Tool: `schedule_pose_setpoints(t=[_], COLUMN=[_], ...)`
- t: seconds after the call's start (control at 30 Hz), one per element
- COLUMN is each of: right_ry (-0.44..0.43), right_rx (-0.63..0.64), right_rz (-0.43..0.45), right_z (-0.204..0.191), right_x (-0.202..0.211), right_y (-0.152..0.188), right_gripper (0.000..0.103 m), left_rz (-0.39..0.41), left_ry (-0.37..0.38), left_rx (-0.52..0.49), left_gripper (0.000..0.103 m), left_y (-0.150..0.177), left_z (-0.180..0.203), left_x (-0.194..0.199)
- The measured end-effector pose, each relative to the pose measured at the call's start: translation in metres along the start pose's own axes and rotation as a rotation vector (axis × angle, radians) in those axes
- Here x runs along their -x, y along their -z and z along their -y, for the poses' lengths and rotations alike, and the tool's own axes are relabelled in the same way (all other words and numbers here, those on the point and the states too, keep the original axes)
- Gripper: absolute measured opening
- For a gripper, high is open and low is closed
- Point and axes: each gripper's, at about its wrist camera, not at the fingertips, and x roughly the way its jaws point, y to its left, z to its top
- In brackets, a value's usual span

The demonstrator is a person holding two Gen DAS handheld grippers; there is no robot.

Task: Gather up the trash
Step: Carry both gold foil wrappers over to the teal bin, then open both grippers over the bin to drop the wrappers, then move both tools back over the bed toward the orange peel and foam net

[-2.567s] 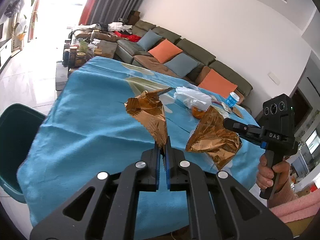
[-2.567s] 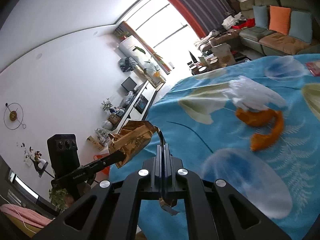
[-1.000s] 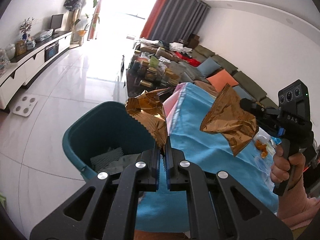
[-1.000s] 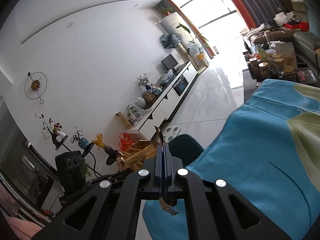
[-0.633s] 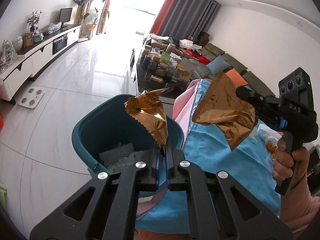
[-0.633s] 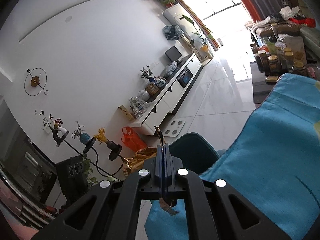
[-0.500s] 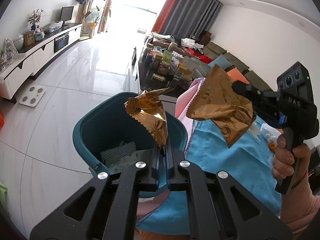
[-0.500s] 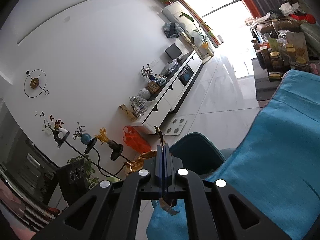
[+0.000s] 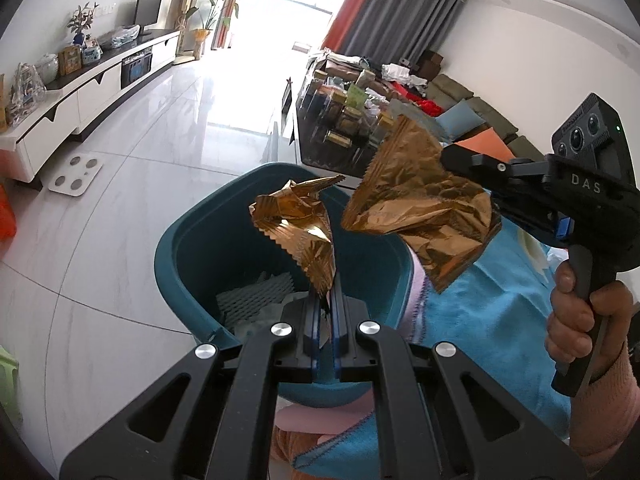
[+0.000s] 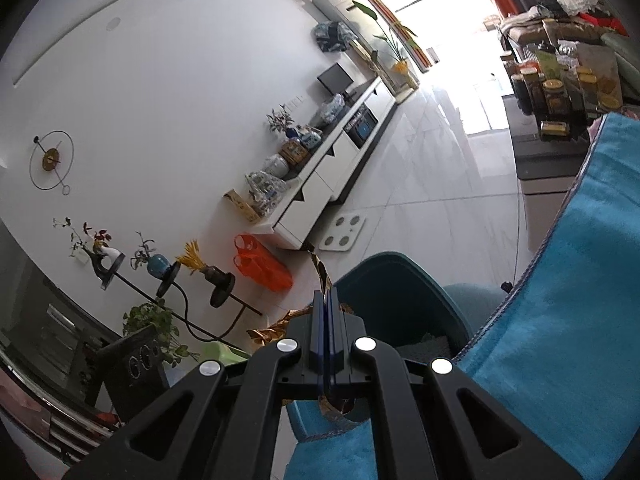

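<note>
Pinching the lower corner of a crumpled gold foil wrapper (image 9: 298, 228), the left gripper (image 9: 325, 300) has its jaws pressed together on the foil, which stands up above the open mouth of a teal trash bin (image 9: 192, 240). Just beside it to the right, a second, larger gold foil wrapper (image 9: 420, 208) hangs from the tips of the right gripper (image 9: 450, 156), whose jaws are likewise clamped on the foil's upper edge; this wrapper is over the bin's right rim and the edge of the blue tablecloth (image 9: 492, 320). A hand (image 9: 584, 320) with a pink sleeve grips the right tool's handle. In the right wrist view, the right gripper (image 10: 325, 300) shows only a thin strip of its wrapper (image 10: 320, 270) poking out between closed fingers. Inside the bin lies white foam netting (image 9: 256, 292). A white tiled floor (image 9: 120, 208) surrounds the bin.
</note>
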Motion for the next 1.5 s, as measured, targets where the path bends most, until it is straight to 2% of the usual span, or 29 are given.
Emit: schedule_pose_setpoints(t=[0.27, 0.57, 0.67, 0.73, 0.77, 0.83, 0.93, 1.13, 1.23, 1.3, 1.43, 1.5], right_ry=[0.038, 0.069, 0.08, 0.09, 0.092, 0.093, 0.092, 0.079, 0.068, 0.067, 0.092, 0.128], right_rx=[-0.03, -0.046, -0.055, -0.066, -0.07, -0.076, -0.076, -0.069, -0.042, -0.013, 0.042, 0.059], right_rz=[-0.05, -0.086, -0.088, -0.092, -0.091, -0.083, -0.065, -0.041, -0.021, 0.004, 0.059, 0.093], right_z=[0.006, 0.008, 0.01, 0.011, 0.012, 0.013, 0.01, 0.01, 0.005, 0.001, 0.0, 0.004], right_x=[-0.023, -0.032, -0.034, -0.034, -0.034, -0.031, -0.024, -0.006, 0.015, 0.039, 0.092, 0.12], right_y=[0.006, 0.011, 0.011, 0.013, 0.012, 0.012, 0.013, 0.012, 0.015, 0.019, 0.034, 0.043], right_gripper=[0.001, 0.001, 0.004, 0.005, 0.005, 0.005, 0.012, 0.013, 0.017, 0.025, 0.032, 0.034], left_rz=[-0.035, -0.052, -0.057, -0.056, -0.056, -0.053, -0.036, 0.037, 0.084, 0.111, 0.163, 0.177], left_ry=[-0.023, -0.011, -0.015, -0.023, -0.023, -0.028, -0.032, -0.051, -0.042, -0.033, 0.017, 0.068], left_rx=[0.01, 0.042, 0.046, 0.064, 0.078, 0.096, 0.103, 0.049, -0.001, -0.032, -0.124, -0.16], left_gripper=[0.005, 0.005, 0.005, 0.015, 0.024, 0.026, 0.027, 0.036, 0.048, 0.067, 0.074, 0.083], left_y=[-0.003, -0.008, -0.01, -0.011, -0.011, -0.012, -0.011, -0.012, -0.011, -0.01, -0.006, -0.003], left_z=[-0.006, -0.007, -0.009, -0.012, -0.014, -0.016, -0.018, 0.0, 0.016, 0.029, 0.065, 0.085], left_x=[-0.021, -0.044, -0.051, -0.054, -0.057, -0.058, -0.056, -0.032, -0.016, -0.005, 0.014, 0.019])
